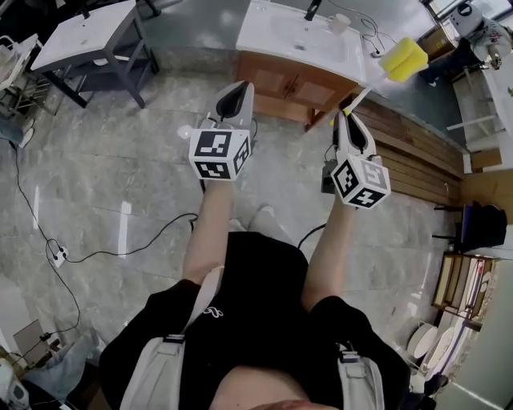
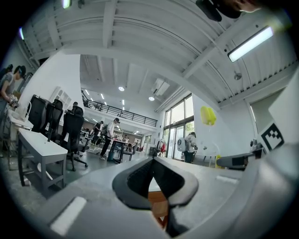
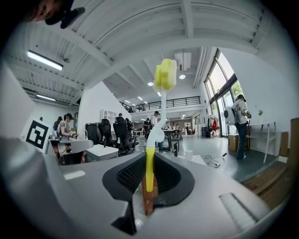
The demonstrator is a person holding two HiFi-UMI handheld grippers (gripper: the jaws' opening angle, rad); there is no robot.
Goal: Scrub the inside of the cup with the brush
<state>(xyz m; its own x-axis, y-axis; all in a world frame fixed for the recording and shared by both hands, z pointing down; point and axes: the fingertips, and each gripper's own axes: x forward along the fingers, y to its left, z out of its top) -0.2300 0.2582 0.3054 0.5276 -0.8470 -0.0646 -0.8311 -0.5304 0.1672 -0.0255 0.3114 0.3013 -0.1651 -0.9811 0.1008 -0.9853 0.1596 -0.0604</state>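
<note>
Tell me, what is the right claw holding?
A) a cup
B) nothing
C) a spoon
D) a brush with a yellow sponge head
D: the right claw is shut on the handle of the brush, whose yellow sponge head sticks out ahead.

cup on counter, brush to its right

right gripper holding brush, cup on vanity
</note>
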